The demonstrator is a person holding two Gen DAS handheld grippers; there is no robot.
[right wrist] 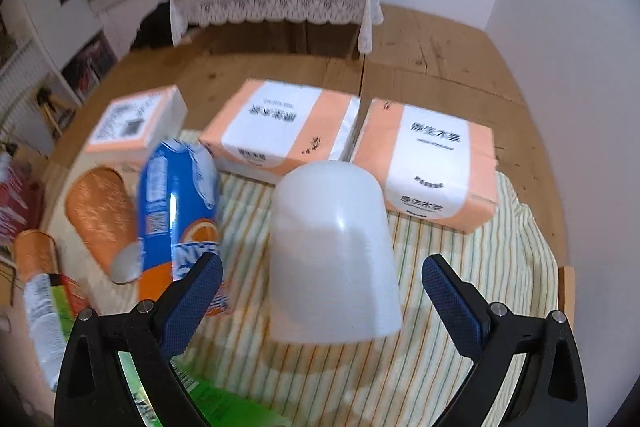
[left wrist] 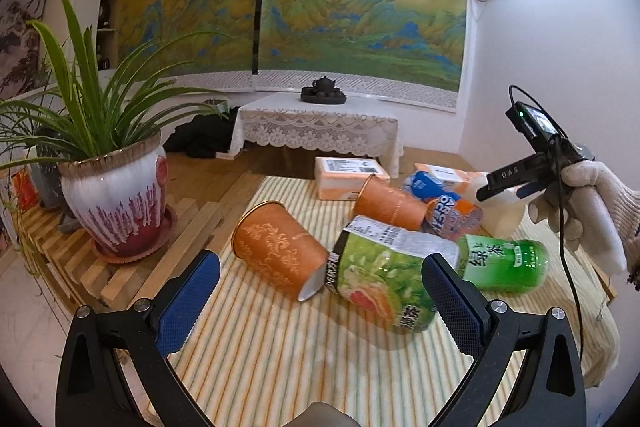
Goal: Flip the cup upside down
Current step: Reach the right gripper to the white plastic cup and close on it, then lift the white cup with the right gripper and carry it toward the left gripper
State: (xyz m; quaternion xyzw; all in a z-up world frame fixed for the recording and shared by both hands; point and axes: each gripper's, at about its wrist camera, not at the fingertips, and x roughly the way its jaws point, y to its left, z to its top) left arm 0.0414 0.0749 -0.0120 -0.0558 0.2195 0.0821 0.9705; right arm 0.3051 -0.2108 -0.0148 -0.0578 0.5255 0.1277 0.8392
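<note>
A white translucent cup (right wrist: 334,255) stands upside down, mouth down, on the striped cloth (right wrist: 460,267). My right gripper (right wrist: 322,301) is open, its blue pads either side of the cup's lower part and apart from it. In the left wrist view the cup (left wrist: 502,209) shows partly behind the right gripper (left wrist: 496,185), held by a gloved hand. My left gripper (left wrist: 320,299) is open and empty above the cloth, near a lying orange cup (left wrist: 280,253) and a green tea bottle (left wrist: 384,275).
Another orange cup (left wrist: 390,205), a blue-orange soda bottle (right wrist: 180,215) and a second green bottle (left wrist: 504,263) lie on the cloth. Three tissue packs (right wrist: 426,163) stand at the back. A potted plant (left wrist: 114,203) sits left on a slatted rack.
</note>
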